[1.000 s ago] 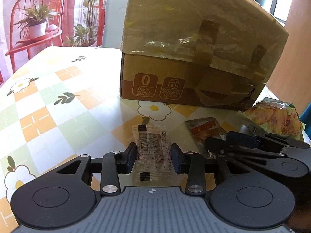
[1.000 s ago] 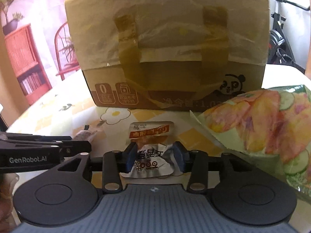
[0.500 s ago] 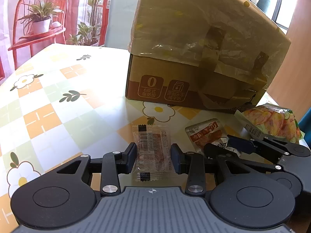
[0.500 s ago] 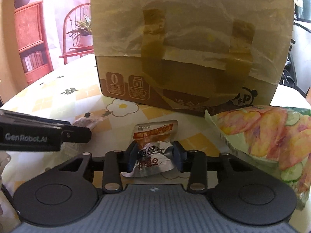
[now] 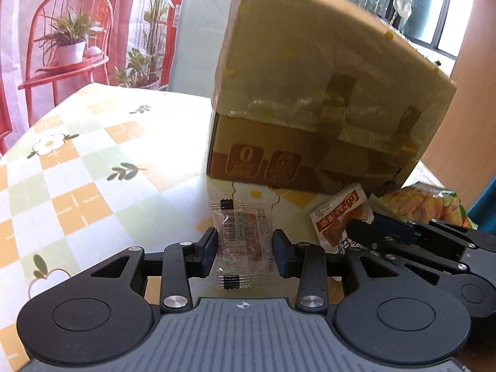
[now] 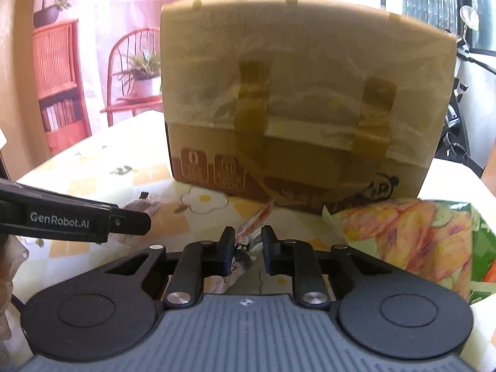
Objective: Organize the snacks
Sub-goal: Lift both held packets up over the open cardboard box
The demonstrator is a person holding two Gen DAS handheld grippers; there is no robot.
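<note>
Ahead, blocked by a tall cardboard box (image 5: 313,142) wrapped in plastic film — spans most of the forward view from both wrists. Open table (image 5: 93,161) to the box's left: bare tablecloth running back to the far edge, passable. Right of the box, narrow: chip bag (image 6: 412,241) lying near its front corner, filling that side. Between the two grippers, little room — right gripper (image 5: 359,232) close beside the left gripper (image 5: 245,245), an orange sachet (image 5: 339,214) between it and the box. Beyond the table's far left edge, red chair (image 5: 62,49) carrying a potted plant (image 5: 69,43).
</note>
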